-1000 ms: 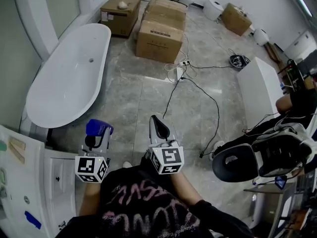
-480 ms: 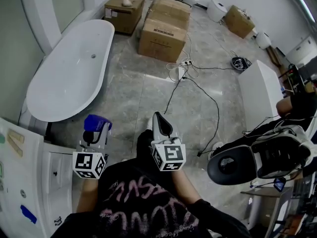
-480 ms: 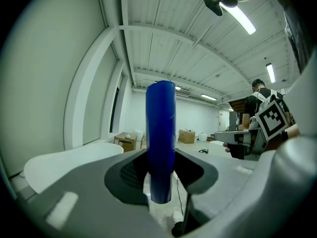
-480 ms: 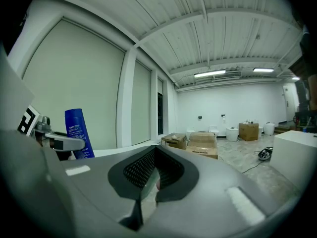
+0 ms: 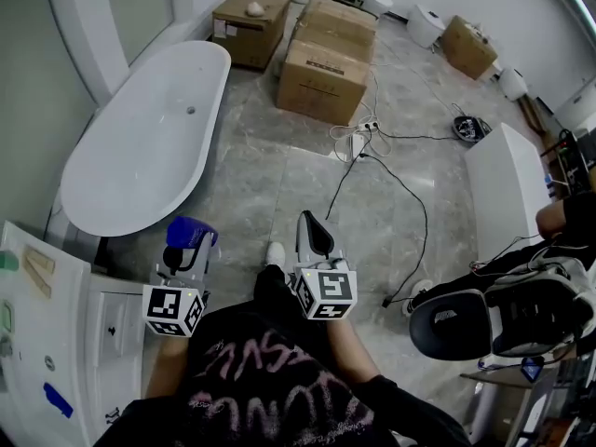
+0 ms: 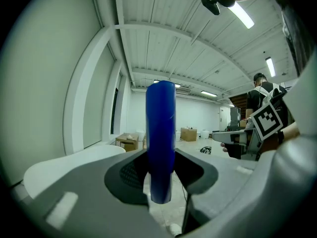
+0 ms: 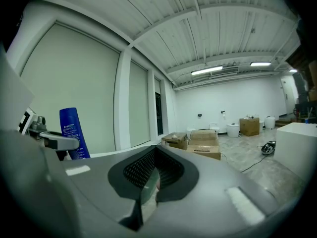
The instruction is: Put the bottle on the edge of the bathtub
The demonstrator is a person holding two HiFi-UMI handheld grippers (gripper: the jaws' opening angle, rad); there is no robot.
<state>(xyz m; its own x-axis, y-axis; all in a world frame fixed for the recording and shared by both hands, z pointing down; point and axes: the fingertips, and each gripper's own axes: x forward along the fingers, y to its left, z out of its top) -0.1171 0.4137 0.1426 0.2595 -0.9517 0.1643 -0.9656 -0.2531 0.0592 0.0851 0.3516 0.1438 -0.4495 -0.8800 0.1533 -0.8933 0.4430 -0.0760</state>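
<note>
My left gripper (image 5: 182, 250) is shut on a blue bottle (image 5: 191, 233), held upright in front of the person's chest. In the left gripper view the blue bottle (image 6: 160, 138) stands tall between the dark jaw pads. The white freestanding bathtub (image 5: 102, 198) lies on the floor ahead and to the left; its near end is just beyond the bottle. My right gripper (image 5: 314, 234) is held beside the left one, its jaws closed with nothing between them. From the right gripper view the blue bottle (image 7: 73, 133) shows at the left, and the right gripper (image 7: 148, 190) is empty.
A white cabinet (image 5: 56, 343) stands at the near left. Cardboard boxes (image 5: 326, 82) sit beyond the tub. A power strip and cable (image 5: 358, 152) cross the grey floor. A white counter (image 5: 503, 194) and a black-and-white chair (image 5: 503, 305) are at the right, with a seated person there.
The view has shifted slightly forward and right; the bathtub sits a little nearer. Both grippers keep their pose, the bottle still in the left one.
</note>
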